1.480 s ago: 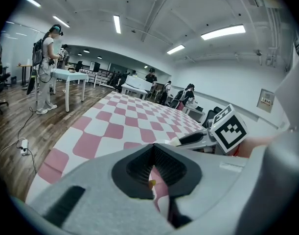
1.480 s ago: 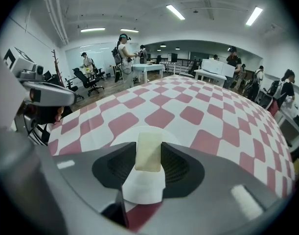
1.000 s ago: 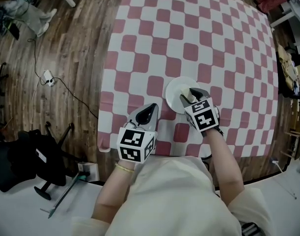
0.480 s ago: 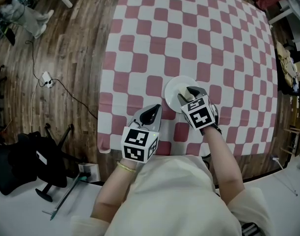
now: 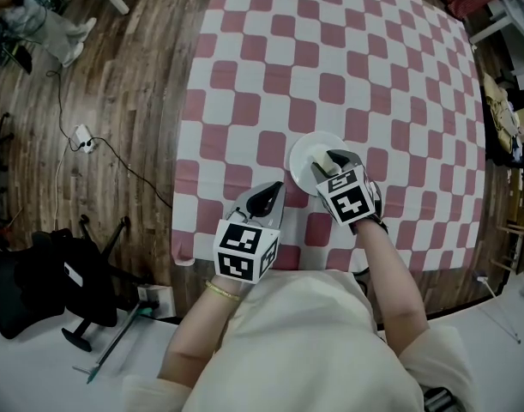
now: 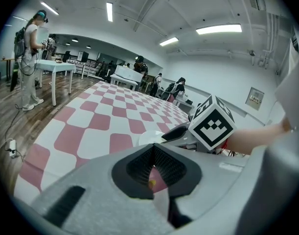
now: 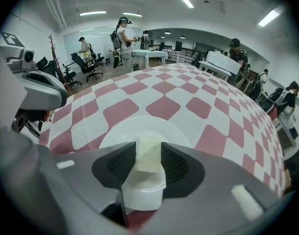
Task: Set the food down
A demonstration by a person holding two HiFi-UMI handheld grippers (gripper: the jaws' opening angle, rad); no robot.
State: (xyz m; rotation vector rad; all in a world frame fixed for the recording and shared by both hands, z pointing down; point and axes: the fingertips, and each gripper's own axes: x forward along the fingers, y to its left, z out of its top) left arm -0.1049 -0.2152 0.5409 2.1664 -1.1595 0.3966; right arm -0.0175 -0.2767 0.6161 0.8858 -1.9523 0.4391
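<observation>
Table: a red-and-white checked cloth covers it and fills the upper and middle part of the head view; its near edge runs along the lower middle of the frame.
Floor: dark wooden boards take up the left side of the head view, with a black chair at the lower left.
Person: a pale-clad torso sits at the bottom centre, both forearms reaching up over the cloth's near edge.
Left gripper: it hangs over the near edge of the cloth, left of the plate. In its own view the jaws are drawn together, with nothing gripped between them.
Right gripper: it is over the lower right part of the plate, just right of centre in the head view. Its jaws are clamped on the food from both sides.
Plate: white and round, on the cloth near the table's near edge, directly under the right gripper.
Food: a pale, cream-coloured block, upright between the right gripper's pads and over the plate; whether it touches the plate cannot be made out.
</observation>
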